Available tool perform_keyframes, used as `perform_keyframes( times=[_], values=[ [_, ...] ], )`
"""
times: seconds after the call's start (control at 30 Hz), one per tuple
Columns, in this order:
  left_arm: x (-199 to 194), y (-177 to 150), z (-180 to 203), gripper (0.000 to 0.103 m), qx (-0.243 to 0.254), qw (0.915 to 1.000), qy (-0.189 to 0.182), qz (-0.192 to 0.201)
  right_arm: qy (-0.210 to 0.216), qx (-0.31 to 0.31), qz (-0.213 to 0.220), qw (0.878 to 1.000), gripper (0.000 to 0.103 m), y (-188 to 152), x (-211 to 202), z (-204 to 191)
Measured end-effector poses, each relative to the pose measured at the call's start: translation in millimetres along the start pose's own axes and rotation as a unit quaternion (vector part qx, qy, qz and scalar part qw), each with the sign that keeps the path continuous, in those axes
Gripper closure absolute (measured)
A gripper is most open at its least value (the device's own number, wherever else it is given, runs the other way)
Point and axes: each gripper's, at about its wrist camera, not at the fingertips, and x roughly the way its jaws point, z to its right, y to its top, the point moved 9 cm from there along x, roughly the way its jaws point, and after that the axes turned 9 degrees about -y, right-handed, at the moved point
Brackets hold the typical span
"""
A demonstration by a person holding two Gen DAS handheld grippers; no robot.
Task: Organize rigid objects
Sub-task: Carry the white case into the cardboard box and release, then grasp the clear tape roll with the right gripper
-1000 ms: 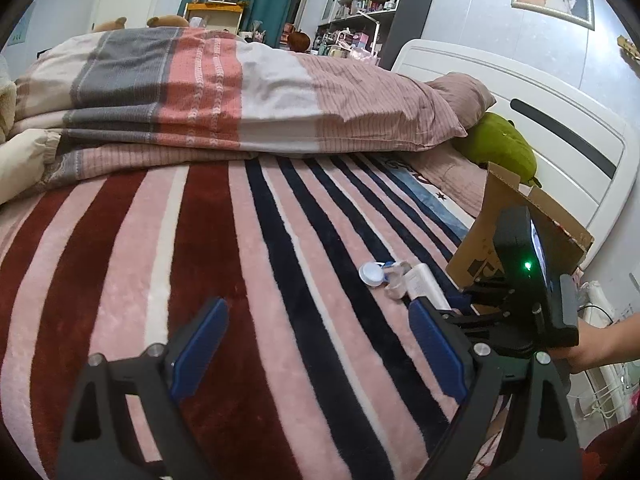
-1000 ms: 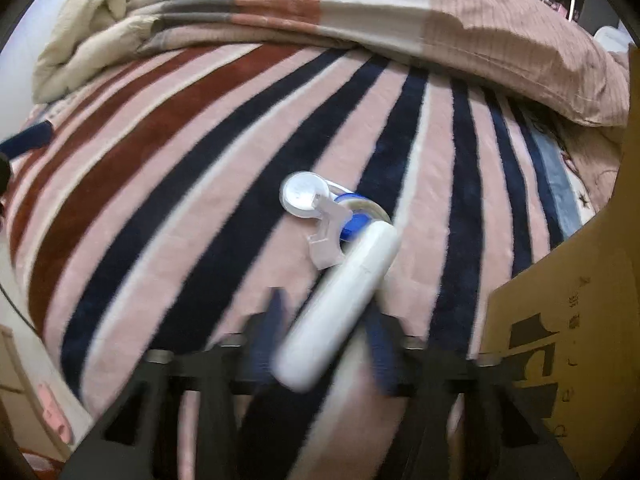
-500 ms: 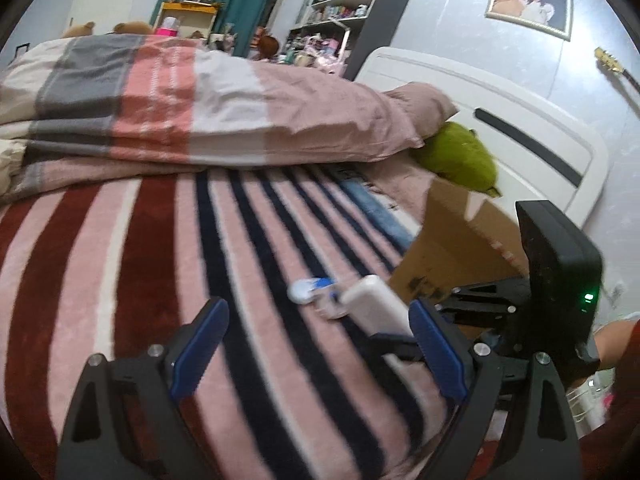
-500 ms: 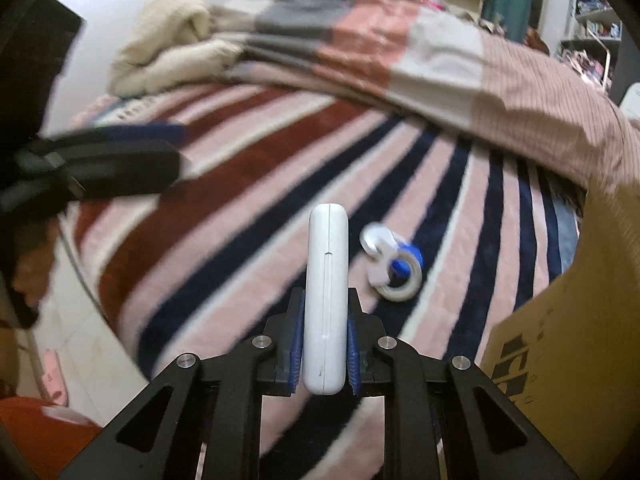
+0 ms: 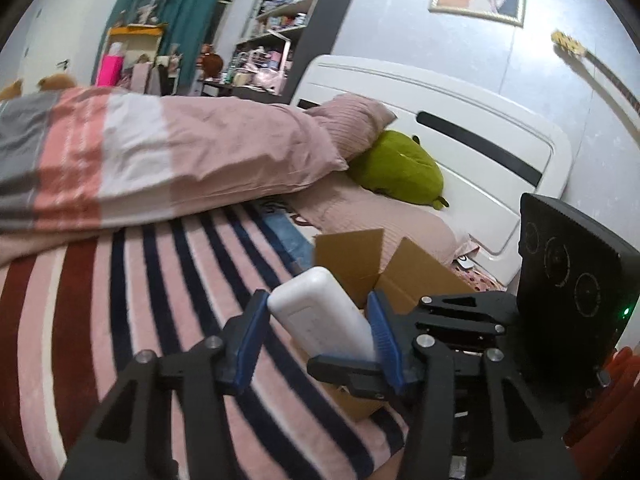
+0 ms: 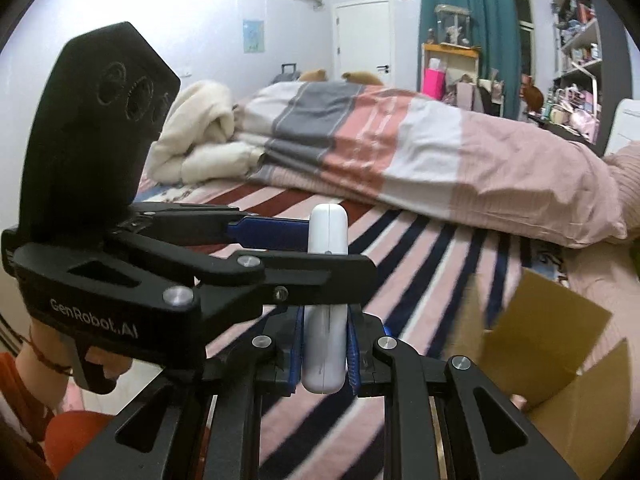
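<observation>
A flat white device (image 5: 320,316) is held up over the striped blanket (image 5: 132,304). My right gripper (image 6: 325,320) is shut on its flat faces, with the device (image 6: 326,228) standing edge-on between the blue pads. My left gripper (image 5: 316,300) reaches in from the side, and its jaws are closing across the device's narrow edges. Both of its pads touch the device. In the right wrist view, one left finger (image 6: 320,276) crosses in front of the device and the other passes behind it. An open cardboard box (image 5: 416,276) sits just beyond, also seen at the lower right (image 6: 552,328).
A folded striped duvet (image 6: 360,136) and a cream blanket (image 6: 200,140) lie across the far side of the bed. A green plush (image 5: 400,168) and a pink pillow (image 5: 352,124) rest by the white headboard (image 5: 480,128). A person's hand (image 6: 36,360) holds the left gripper.
Both grippers rose off the blanket. The right one lifted the white device upright. The left swung across and closed around it. The small white-and-blue item is out of view.
</observation>
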Motion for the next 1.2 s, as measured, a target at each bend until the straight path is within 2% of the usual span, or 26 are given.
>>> perform_keyframes(
  times=[0.23,0.43,0.57,0.6,0.67,0.7,0.73,0.8,1.2],
  values=[
    [62,15,38,0.056,0.019,0.9984,-0.016,-0.050,-0.020,0.036,0.003,0.999,0.090,-13,-24,65],
    [109,17,54,0.056,0.027,0.9950,-0.025,-0.093,-0.040,0.061,-0.024,0.997,0.090,-31,-26,114],
    [129,13,58,0.056,0.028,0.9927,-0.027,-0.114,-0.044,0.070,-0.039,0.996,0.090,-44,-24,133],
    [131,13,58,0.053,0.033,0.9925,-0.018,-0.117,-0.044,0.071,-0.044,0.996,0.090,-45,-24,136],
    [131,14,56,0.034,0.040,0.9925,-0.005,-0.115,-0.047,0.078,-0.051,0.995,0.089,-50,-23,143],
    [128,16,56,0.020,0.041,0.9933,-0.004,-0.108,-0.050,0.082,-0.056,0.994,0.081,-52,-23,147],
    [126,18,56,0.015,0.042,0.9940,-0.003,-0.101,-0.050,0.085,-0.058,0.993,0.070,-54,-23,150],
    [120,20,53,0.015,0.043,0.9946,0.005,-0.094,-0.048,0.086,-0.054,0.994,0.065,-55,-25,152],
    [86,18,39,0.015,0.029,0.9966,0.017,-0.075,-0.062,0.075,-0.061,0.993,0.063,-52,-27,144]
  ],
)
